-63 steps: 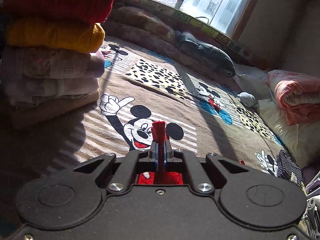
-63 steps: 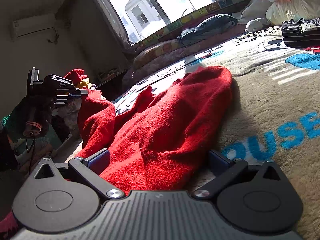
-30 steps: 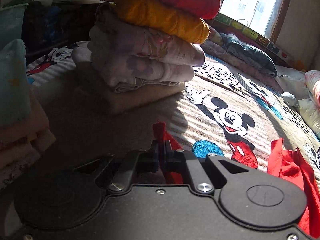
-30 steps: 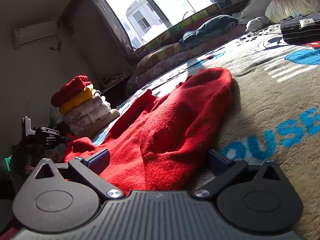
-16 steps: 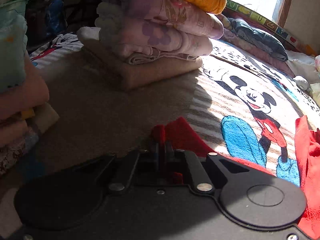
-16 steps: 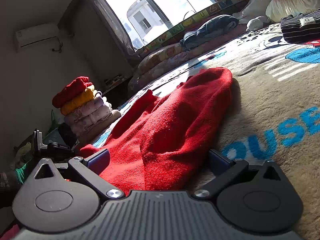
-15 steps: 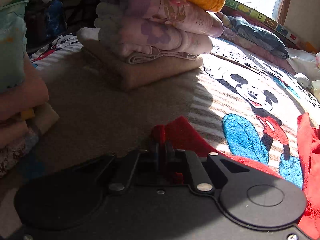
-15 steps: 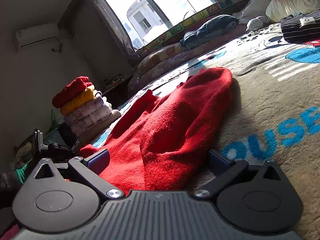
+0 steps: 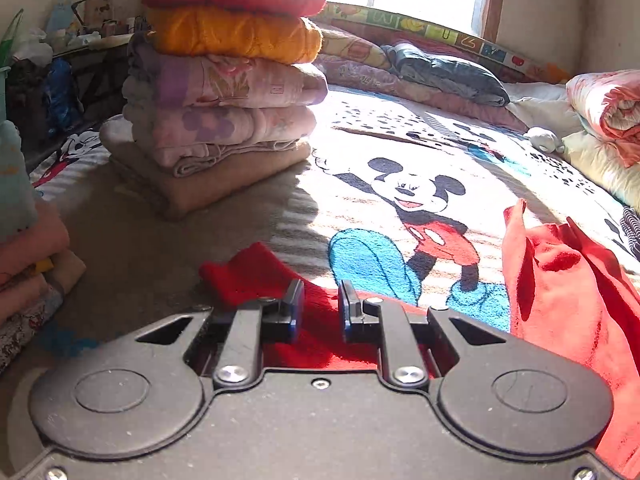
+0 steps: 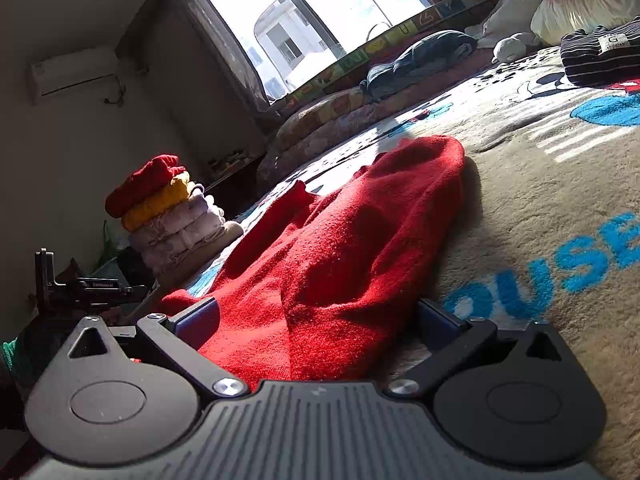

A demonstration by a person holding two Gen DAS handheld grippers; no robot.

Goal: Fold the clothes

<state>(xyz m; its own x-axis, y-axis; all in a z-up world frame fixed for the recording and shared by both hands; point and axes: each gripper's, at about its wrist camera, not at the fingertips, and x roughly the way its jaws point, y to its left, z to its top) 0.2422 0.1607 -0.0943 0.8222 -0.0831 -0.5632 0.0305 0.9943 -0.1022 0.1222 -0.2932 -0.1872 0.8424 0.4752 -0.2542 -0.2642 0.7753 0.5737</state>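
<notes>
Since half a second ago the left gripper has let go: its jaws, then pinched shut on a corner of the red garment, now stand parted with the cloth lying loose between and under them on the bed. The right gripper has not shifted; its jaws are spread wide on either side of the same red garment, resting around it without clamping.

Nearest the left gripper, the released corner lies flat on the Mickey Mouse blanket. To the right of that gripper the rest of the garment rises in a rumpled heap, creased and uneven.

Further off, beyond the garment, a stack of folded clothes stands on the blanket: red on top, then orange, then pale floral pieces over a tan one. A dark bundle lies past the stack, by the window.

Judging by this, several items are already folded and stacked, while the red garment looks only spread out, with its folds yet to be made.
</notes>
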